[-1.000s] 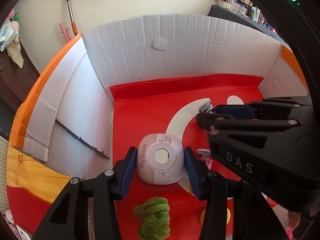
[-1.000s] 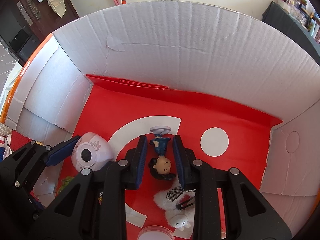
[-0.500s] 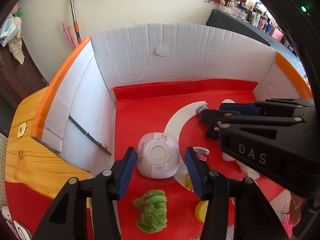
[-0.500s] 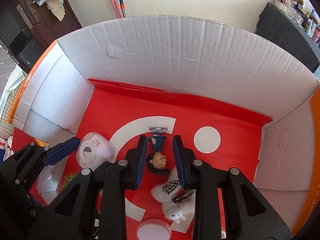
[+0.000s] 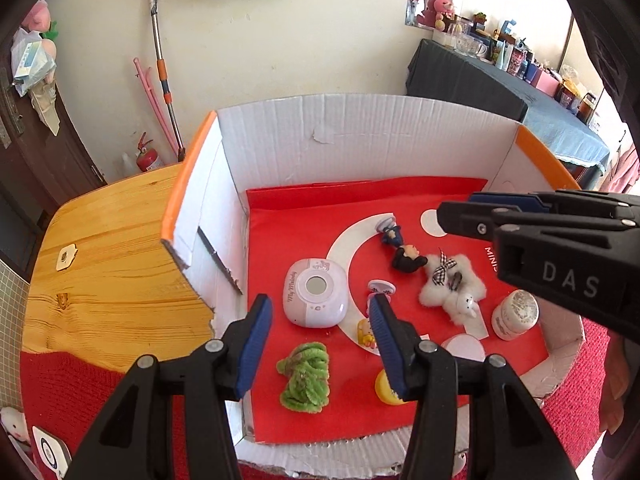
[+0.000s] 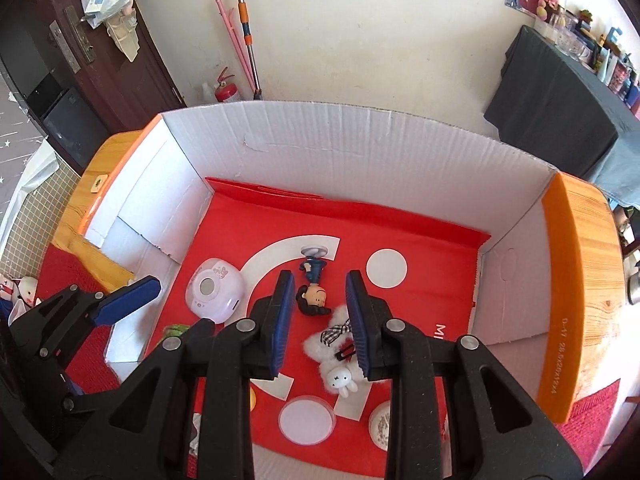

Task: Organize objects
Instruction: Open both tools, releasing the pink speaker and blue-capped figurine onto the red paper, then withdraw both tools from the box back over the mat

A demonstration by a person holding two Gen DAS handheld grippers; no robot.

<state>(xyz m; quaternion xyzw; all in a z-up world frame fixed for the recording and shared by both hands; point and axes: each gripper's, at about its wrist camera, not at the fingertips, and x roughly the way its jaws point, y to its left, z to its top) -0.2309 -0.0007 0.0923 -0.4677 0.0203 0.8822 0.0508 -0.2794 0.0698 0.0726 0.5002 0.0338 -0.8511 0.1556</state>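
Objects, among them the pink camera toy (image 5: 315, 298) and dark-haired figurine (image 6: 314, 290), are lying mid-frame inside the cardboard box (image 5: 360, 136), apparently already sorted, while the left gripper (image 5: 320, 344) is hovering spread and empty and the right gripper (image 6: 320, 320) is holding nothing at its narrowest.

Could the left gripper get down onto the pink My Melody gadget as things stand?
Probably yes: the left gripper hangs above the pink gadget with nothing between its fingers and nothing over the gadget.
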